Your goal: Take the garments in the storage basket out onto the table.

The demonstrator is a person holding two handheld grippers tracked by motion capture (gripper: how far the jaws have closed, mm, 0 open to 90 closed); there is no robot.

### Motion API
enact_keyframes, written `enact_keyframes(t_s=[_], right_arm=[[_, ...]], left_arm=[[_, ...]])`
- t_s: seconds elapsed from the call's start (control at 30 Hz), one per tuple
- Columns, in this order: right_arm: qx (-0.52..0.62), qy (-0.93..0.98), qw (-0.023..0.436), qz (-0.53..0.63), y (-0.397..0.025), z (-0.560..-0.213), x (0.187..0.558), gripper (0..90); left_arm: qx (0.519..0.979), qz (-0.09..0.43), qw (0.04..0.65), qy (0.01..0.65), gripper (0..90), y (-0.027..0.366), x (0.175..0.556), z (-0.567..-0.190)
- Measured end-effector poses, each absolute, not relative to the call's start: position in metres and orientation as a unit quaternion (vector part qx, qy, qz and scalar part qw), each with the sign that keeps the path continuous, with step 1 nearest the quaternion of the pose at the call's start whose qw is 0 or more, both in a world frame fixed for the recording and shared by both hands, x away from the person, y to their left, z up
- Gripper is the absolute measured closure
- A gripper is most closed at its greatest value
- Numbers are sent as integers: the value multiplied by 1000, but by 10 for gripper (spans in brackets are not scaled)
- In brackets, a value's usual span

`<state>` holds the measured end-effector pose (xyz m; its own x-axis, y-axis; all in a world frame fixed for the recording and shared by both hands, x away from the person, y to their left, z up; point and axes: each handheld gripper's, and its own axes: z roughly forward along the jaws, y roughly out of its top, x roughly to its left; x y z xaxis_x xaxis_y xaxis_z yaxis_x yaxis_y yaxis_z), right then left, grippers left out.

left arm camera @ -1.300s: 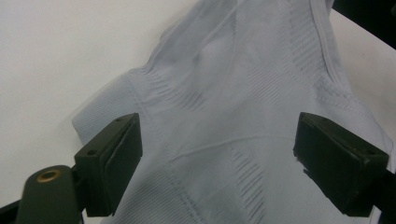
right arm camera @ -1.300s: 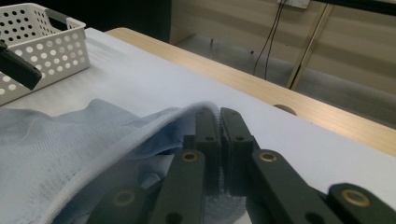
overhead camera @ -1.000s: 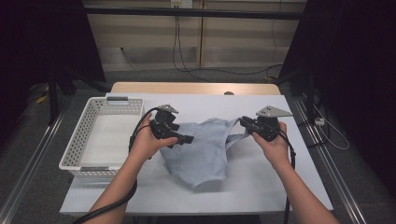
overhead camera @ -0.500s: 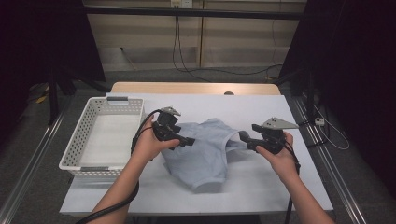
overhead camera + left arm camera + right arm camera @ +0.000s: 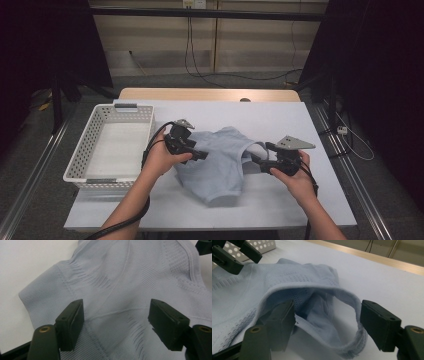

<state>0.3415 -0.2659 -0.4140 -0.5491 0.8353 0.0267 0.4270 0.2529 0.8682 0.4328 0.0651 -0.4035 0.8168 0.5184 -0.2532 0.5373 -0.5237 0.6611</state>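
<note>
The garment (image 5: 215,162) lies flat mid-worktop (image 5: 280,120), right of the basket (image 5: 112,145). My left claw (image 5: 116,322) hovers over its left side, jaws apart. My right claw (image 5: 327,322), also apart, straddles its open hem.

Both forearms enter from bottom, angled inward. Left hand (image 5: 161,159) grips black two-jaw left gripper (image 5: 201,155), jaws spread wide. Right hand (image 5: 295,176) grips black right gripper (image 5: 256,160), jaws likewise apart, pointing toward left one.
</note>
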Motion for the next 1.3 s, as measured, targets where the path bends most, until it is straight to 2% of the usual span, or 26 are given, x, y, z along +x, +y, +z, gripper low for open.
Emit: enact_keyframes(t_s=[0.07,0.3,0.47,0.6,0.7,1.03,1.3], right_arm=[[416,759,224,449,-265,-416,341,278],[417,759,221,449,-265,-421,338,266],[416,757,223,451,-266,-420,336,260],[418,754,224,454,-266,-418,334,254],[417,754,226,455,-266,-418,332,251],[413,755,225,457,-265,-417,328,254],[401,770,200,455,-251,-427,325,329]], left_arm=[[877,-9,376,298,351,64,432,-406],[884,-8,356,302,450,63,432,-414],[892,-1,336,302,573,62,433,-418],[895,1,322,308,740,63,432,-418],[890,-9,321,324,824,64,431,-416],[873,-4,332,357,843,90,441,-397],[860,-4,345,375,843,105,444,-394]])
